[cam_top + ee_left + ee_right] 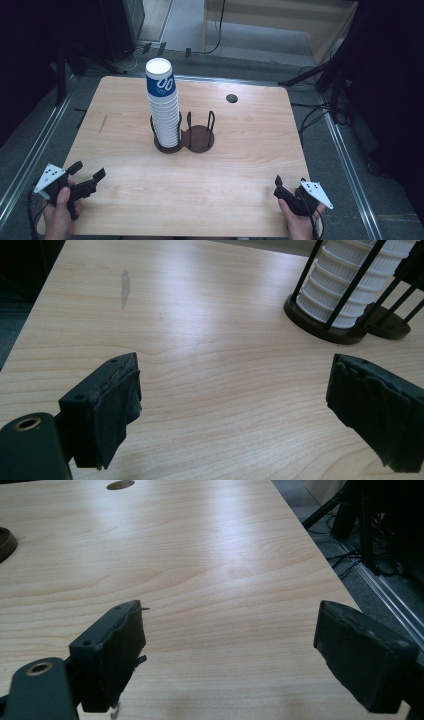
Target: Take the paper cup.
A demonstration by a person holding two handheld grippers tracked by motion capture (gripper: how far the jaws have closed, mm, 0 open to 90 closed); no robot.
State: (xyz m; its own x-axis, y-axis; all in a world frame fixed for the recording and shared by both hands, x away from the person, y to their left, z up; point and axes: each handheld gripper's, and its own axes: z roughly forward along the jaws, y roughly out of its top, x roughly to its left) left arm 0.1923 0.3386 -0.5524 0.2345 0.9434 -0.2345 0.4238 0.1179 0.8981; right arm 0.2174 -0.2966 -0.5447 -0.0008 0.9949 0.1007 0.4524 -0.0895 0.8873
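Wooden table spreads bare between the hands, with a small dark hole far on its right half. At the middle stands a dark two-ring cup holder; the tall stack of white cups fills its left ring. Left gripper at the near left corner and right gripper at the near right both gape empty, well apart from the stack.

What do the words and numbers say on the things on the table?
"00": large white figures on the blue band of the top cup in the cup stack.
Smaller white print under it: too small and blurred to read.
No readable text on the cup holder or the table.
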